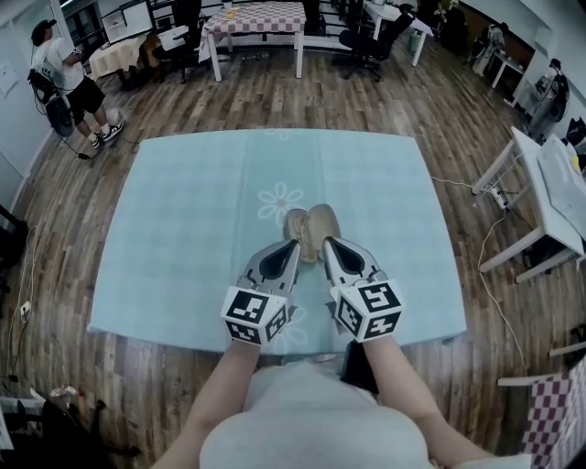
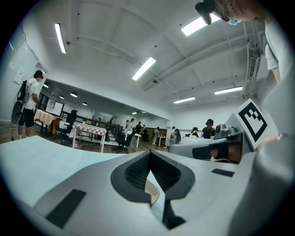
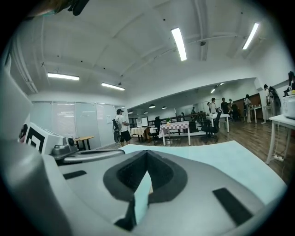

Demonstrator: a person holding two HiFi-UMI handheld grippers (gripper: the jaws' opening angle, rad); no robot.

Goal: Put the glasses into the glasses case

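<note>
A tan glasses case [image 1: 311, 229] lies on the pale blue tablecloth [image 1: 183, 229], just beyond both grippers' tips. I cannot tell whether it is open or closed, and no glasses show in any view. My left gripper [image 1: 291, 247] is held level over the table's near part, its jaws shut with nothing between them. In the left gripper view the left gripper [image 2: 150, 153] has its tips together, and a sliver of the beige case [image 2: 152, 192] shows below them. My right gripper [image 1: 330, 244] is alongside it and also shut and empty. The right gripper view shows the right gripper [image 3: 146, 153] with its tips closed.
The table's front edge [image 1: 275, 343] runs under the person's forearms. A white desk [image 1: 549, 197] with cables stands to the right. A checked-cloth table [image 1: 256, 18] and office chairs [image 1: 366, 41] stand far back. A person [image 1: 69, 78] stands at the far left.
</note>
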